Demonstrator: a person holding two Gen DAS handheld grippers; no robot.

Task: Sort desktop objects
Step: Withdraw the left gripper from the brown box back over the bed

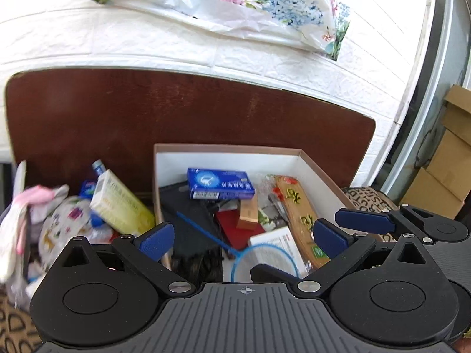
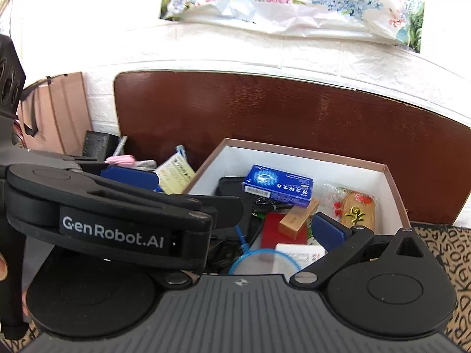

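left wrist view: the left gripper (image 1: 243, 235) hangs with its blue fingers (image 1: 157, 239) spread wide and nothing between them, just over the near edge of the open box (image 1: 235, 154) on the brown table (image 1: 176, 108). in the box lie a blue carton (image 1: 220, 184), a red booklet (image 1: 235, 226), a small tan box (image 1: 248, 214), a wooden plaque (image 1: 300, 214) at the right and a blue net swatter (image 1: 259, 260) near the front. left of the box sits a loose heap — a yellow-green carton (image 1: 120, 206) leaning on patterned cloth (image 1: 61, 223). the right gripper (image 2: 247, 229) sits just right of the left one; only one blue pad shows, so i cannot tell its width.
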